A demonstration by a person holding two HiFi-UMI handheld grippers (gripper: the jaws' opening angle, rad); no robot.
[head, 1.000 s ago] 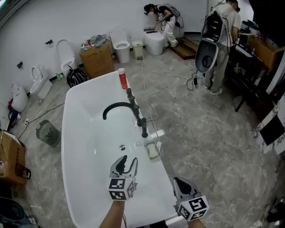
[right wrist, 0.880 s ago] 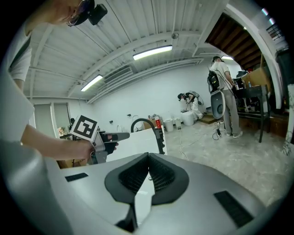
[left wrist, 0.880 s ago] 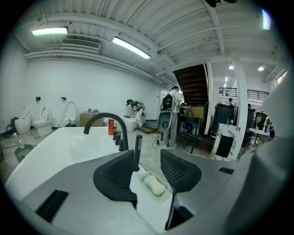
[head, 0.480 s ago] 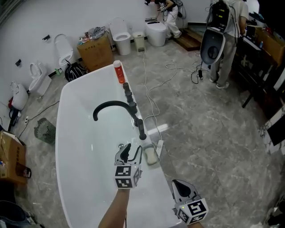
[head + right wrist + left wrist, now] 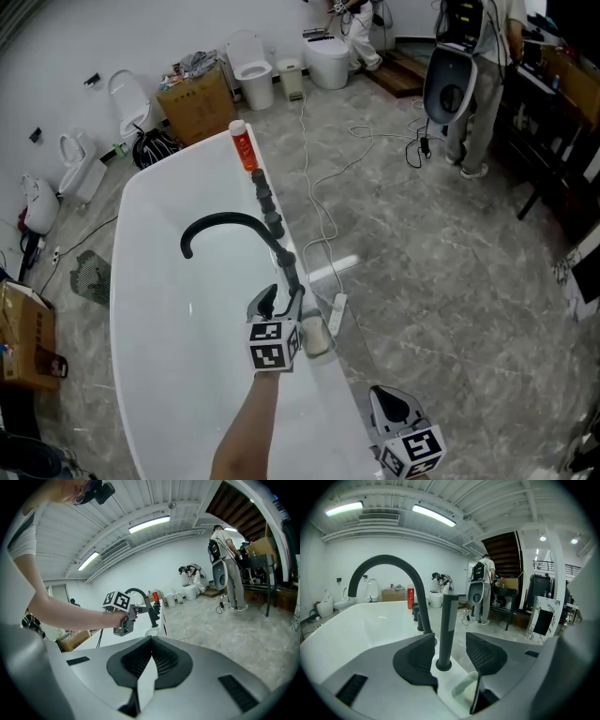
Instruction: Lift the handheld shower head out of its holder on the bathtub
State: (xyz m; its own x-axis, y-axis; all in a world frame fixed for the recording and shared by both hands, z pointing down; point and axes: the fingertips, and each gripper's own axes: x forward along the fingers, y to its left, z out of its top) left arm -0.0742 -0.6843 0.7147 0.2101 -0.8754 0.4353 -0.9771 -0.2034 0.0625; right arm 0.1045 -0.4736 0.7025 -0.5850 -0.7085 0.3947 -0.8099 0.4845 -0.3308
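**Handheld shower head [image 5: 449,620] stands between the open left jaws**

It stands upright in its holder [image 5: 443,665] on the rim of the bathtub [image 5: 169,164], with its long axis vertical. The left gripper [image 5: 451,656] is the nearer one. Its jaws are opening wide, one on each side of the dark handle, and neither pad presses on it. The right gripper [image 5: 151,660] is closed on nothing, well apart. As I judge it, the left jaws must close on the handle and then lift straight up.

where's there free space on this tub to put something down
Free: the bare left rim and the basin left of the black spout. Crowded: the right rim, from the red bottle past the knobs to the shower head, where the left gripper's jaws are opening around it, and the soap dish.
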